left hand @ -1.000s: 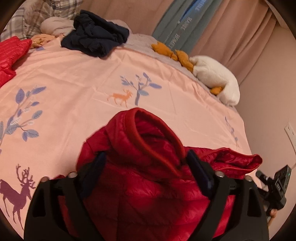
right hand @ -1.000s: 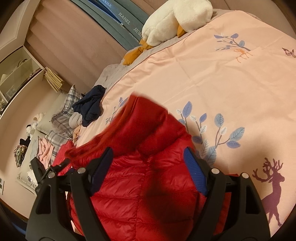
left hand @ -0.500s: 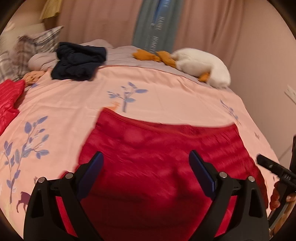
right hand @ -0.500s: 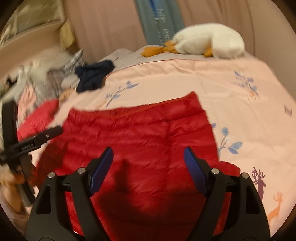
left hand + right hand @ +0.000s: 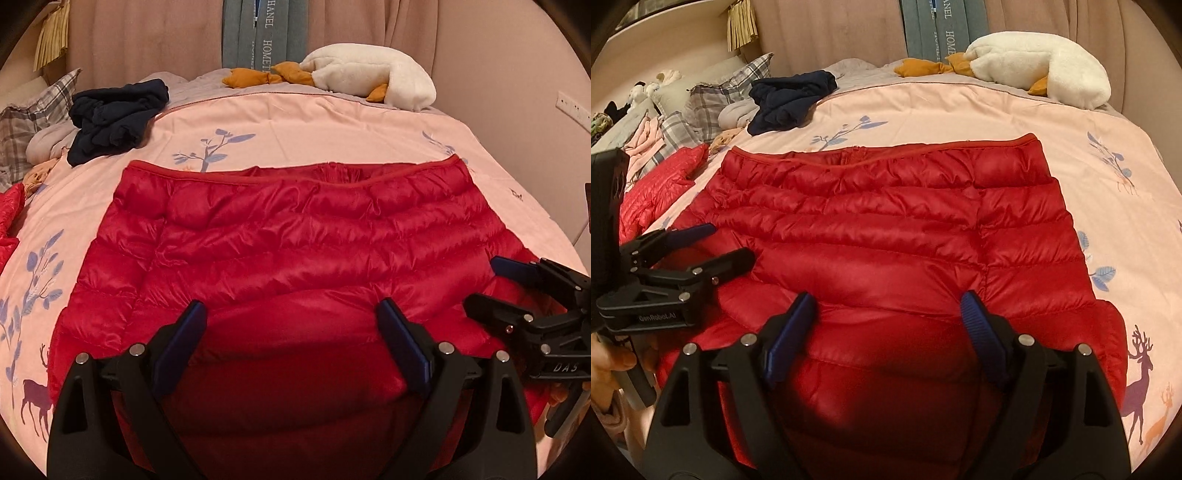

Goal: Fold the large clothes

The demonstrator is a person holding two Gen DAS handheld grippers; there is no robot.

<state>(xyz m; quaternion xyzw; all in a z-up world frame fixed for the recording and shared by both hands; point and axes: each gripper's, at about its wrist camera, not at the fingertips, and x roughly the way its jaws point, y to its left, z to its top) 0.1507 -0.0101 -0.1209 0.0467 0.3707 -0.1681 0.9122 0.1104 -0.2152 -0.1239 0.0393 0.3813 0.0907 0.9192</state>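
Observation:
A red quilted down jacket (image 5: 295,240) (image 5: 886,229) lies spread flat on the pink bedspread (image 5: 295,122), its hem at the far side. My left gripper (image 5: 291,332) sits low over the jacket's near edge, jaws wide, and a thick fold of the jacket fills the gap from pad to pad. My right gripper (image 5: 886,325) stands beside it over the same edge. Its jaws are opening, with the puffy fabric still lying between them. In the other wrist's view each tool appears from the side: the right gripper (image 5: 495,288) and the left gripper (image 5: 720,245).
A dark navy garment (image 5: 118,118) lies bunched at the far left by plaid pillows (image 5: 713,99). A white plush goose (image 5: 369,77) rests at the bed's far edge before curtains. Another red garment (image 5: 661,184) lies at the left. A hand (image 5: 613,362) grips the left tool.
The jacket, first bunched and lifted between the jaws, has been swung out and laid flat across the bed. Both grippers rolled level and moved down toward its near edge.

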